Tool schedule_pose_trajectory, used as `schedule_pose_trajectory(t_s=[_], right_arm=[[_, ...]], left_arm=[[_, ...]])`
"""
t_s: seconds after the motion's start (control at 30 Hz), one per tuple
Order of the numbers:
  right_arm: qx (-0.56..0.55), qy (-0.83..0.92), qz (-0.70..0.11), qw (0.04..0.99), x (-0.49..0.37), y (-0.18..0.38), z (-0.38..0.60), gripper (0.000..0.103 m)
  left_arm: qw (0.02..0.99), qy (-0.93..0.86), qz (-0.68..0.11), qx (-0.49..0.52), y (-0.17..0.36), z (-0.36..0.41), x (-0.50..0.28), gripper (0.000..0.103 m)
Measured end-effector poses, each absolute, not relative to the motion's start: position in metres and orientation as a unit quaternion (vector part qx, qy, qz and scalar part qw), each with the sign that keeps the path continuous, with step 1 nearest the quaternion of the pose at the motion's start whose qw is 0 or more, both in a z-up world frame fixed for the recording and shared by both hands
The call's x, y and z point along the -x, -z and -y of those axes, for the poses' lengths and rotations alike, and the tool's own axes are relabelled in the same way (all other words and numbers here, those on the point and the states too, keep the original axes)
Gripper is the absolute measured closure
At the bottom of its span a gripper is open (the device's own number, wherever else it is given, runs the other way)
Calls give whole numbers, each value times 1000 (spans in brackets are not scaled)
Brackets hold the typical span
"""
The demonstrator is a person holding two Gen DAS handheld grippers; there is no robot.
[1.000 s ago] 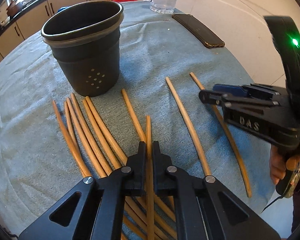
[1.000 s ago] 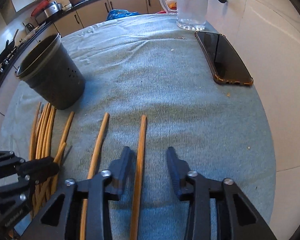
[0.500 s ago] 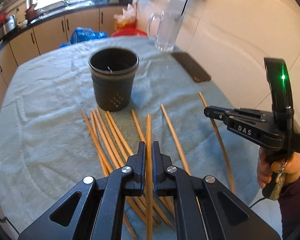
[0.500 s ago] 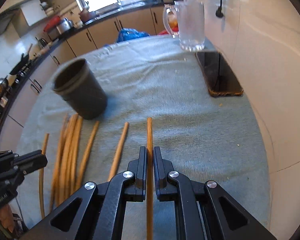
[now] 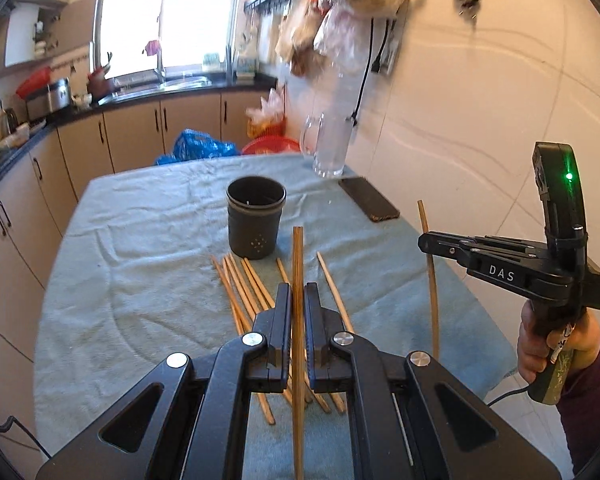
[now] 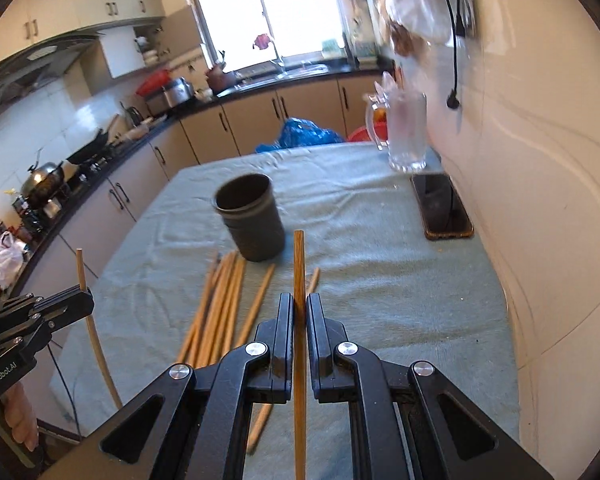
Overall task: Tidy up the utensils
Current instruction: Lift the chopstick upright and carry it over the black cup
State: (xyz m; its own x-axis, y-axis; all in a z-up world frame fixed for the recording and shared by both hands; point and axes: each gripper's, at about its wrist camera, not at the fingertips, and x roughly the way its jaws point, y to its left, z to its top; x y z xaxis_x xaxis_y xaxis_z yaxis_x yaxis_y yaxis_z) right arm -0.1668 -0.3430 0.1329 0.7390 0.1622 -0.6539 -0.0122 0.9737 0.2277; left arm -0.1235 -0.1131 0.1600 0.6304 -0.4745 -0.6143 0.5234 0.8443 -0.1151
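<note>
Above cloth (image 5: 148, 280), chopsticks (image 5: 298, 264) clamped, clear of holder (image 5: 255, 222)

Bright daylight blows out the window (image 5: 172, 12); fisheye edges curve, upper right blurred.

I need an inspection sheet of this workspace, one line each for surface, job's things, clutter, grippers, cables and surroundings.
Surface: pale blue-green cloth covering the table, wrinkled.
Job's things: dark round perforated holder upright; loose wooden chopsticks lying before it.
Clutter: black phone and clear glass mug near the wall.
Grippers: left gripper shut on one chopstick; right gripper shut on another chopstick.
Cables: black cord hanging on the wall.
Surroundings: beige kitchen cabinets, window.
</note>
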Motion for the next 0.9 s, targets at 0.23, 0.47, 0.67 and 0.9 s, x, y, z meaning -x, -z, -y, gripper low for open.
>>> schedule_pose_trajectory(t_s=[0.23,0.47,0.67,0.9], right_arm=[[-95,-60,-325,939,190,-158,330,96],[-97,-60,-302,946,188,-175,329,96],[-94,-60,-280,953,174,-202,329,96],[-97,-61,-264,958,130,-233,328,96]], left_arm=[[910,288,-297,-17,-181,100,142,98],[922,283,-266,-2,-202,96,131,98],[928,268,-258,15,-220,94,94,98],[940,241,-240,29,-253,101,35,98]])
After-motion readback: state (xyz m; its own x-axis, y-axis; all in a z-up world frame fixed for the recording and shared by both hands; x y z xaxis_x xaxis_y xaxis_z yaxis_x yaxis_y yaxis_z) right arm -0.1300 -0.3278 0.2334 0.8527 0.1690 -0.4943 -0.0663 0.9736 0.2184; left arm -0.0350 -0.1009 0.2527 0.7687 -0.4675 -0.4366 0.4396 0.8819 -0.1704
